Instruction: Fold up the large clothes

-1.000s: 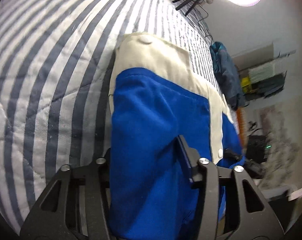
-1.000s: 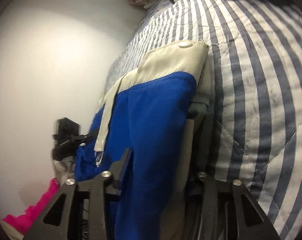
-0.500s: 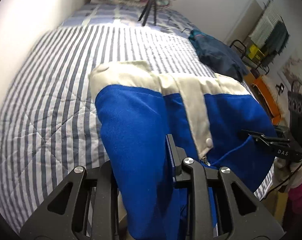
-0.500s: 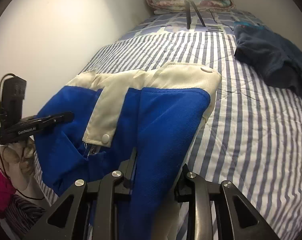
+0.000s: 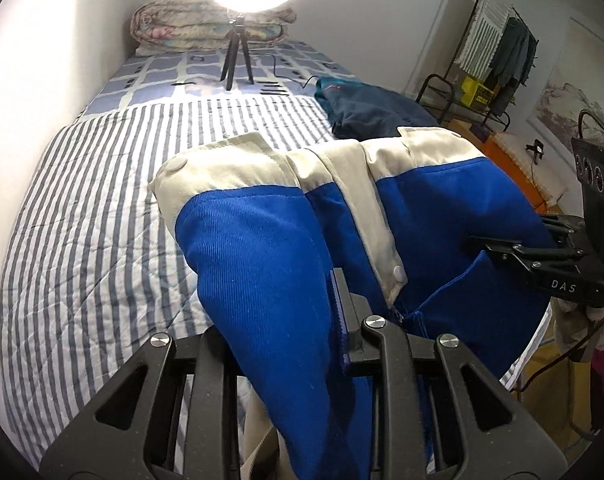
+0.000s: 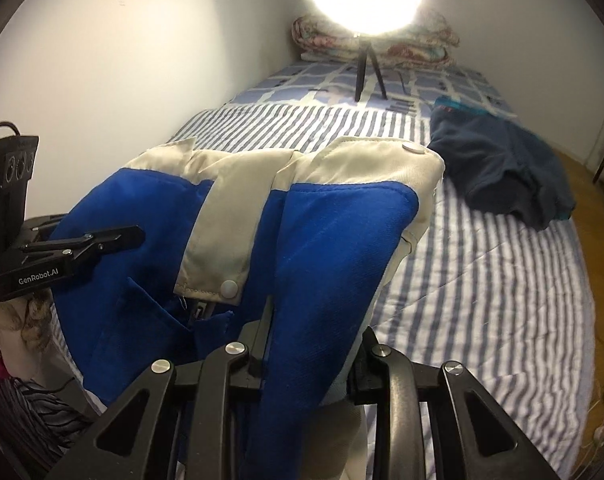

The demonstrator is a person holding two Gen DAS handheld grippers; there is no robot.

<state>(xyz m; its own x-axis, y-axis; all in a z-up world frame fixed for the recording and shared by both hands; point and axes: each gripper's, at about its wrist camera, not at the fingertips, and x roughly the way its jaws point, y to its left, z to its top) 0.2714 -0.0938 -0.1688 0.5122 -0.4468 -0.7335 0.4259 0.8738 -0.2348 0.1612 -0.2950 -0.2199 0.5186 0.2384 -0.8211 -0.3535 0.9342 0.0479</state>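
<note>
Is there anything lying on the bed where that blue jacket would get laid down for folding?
Nothing visible. The striped quilt ahead of the jacket is bare. The dark garment lies off to the right, the tripod far back near the pillows. Both grippers already grip the jacket.

Since a second ago both grippers have lifted and rolled level, so the blue and cream jacket (image 5: 262, 248), then lying flat on the striped bedspread (image 5: 82, 220), now hangs raised between the clamped left gripper (image 5: 282, 320) and right gripper (image 6: 313, 332), its cream band ahead of the jaws.
</note>
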